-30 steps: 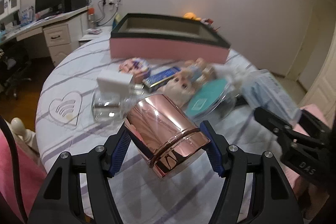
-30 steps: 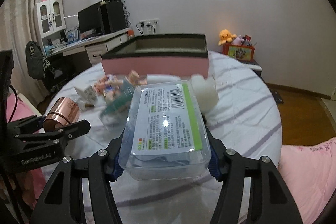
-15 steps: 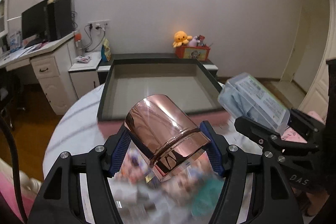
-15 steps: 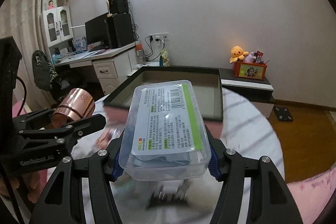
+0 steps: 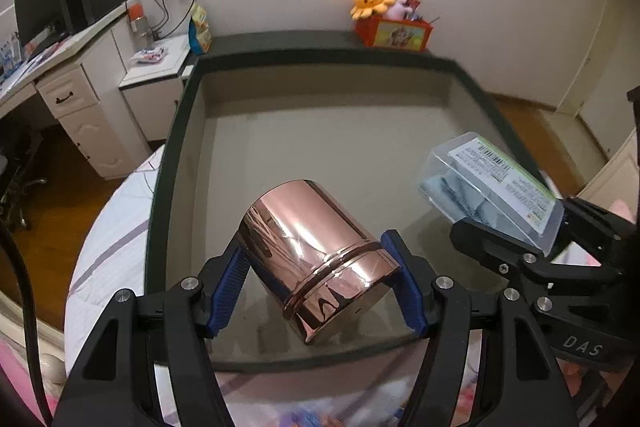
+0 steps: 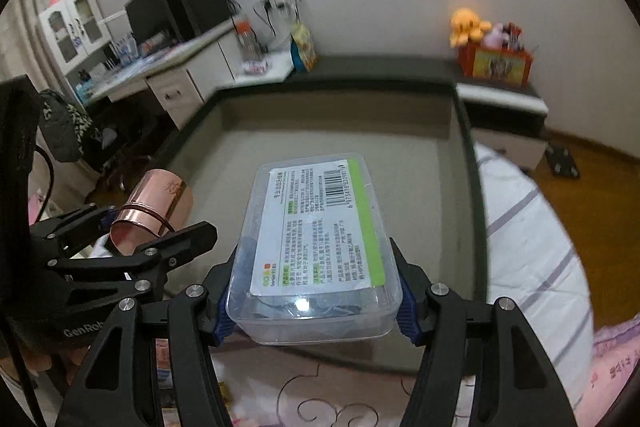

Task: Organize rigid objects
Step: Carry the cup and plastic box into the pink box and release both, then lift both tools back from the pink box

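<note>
My left gripper [image 5: 318, 285] is shut on a shiny rose-gold cup [image 5: 316, 259], held tilted above the near-left part of the big storage box [image 5: 328, 131]. The box has a dark rim, pink outer sides and a bare grey-beige floor. In the right wrist view my right gripper [image 6: 314, 301] is shut on a clear plastic case [image 6: 316, 247] with a white and green label, hanging over the box's near edge. Each view shows the other gripper: the case [image 5: 492, 187] at right, the cup [image 6: 150, 211] at left.
The box sits on a round table with a striped white cloth [image 6: 532, 239]. Small items lie blurred at the near edge [image 5: 304, 415]. Beyond the box are a low cabinet with an orange toy box [image 5: 394, 29], a white desk with a monitor [image 5: 60, 3], and wooden floor.
Both grippers have carried their objects forward, from over the cluttered near part of the table to above the open box. The pile of small items has dropped out of view below.
</note>
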Demonstrator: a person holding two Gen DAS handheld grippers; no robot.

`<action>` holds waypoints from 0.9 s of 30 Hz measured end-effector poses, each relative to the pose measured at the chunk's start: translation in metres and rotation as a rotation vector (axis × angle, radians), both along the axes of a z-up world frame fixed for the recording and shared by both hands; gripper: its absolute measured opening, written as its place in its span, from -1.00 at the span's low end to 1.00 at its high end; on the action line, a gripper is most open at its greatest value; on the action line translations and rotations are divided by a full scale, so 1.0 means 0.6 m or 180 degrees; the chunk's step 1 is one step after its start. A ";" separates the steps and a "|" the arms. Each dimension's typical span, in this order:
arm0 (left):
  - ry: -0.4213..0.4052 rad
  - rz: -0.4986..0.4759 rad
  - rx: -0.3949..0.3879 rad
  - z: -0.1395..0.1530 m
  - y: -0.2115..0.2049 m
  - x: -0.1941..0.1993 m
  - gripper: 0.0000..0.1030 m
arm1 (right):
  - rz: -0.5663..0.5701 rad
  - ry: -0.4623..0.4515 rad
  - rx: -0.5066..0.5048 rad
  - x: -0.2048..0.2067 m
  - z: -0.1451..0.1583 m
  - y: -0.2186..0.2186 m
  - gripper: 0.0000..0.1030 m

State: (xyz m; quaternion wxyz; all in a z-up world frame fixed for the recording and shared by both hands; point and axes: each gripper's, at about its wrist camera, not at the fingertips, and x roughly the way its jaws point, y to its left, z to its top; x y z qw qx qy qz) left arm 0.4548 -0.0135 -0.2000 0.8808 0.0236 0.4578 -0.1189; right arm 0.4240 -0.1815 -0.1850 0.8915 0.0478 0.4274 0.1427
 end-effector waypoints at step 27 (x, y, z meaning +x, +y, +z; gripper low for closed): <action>-0.1841 0.0392 -0.0037 0.230 0.056 -0.468 0.91 | -0.0286 -0.1677 -0.0336 -0.377 0.223 0.028 0.79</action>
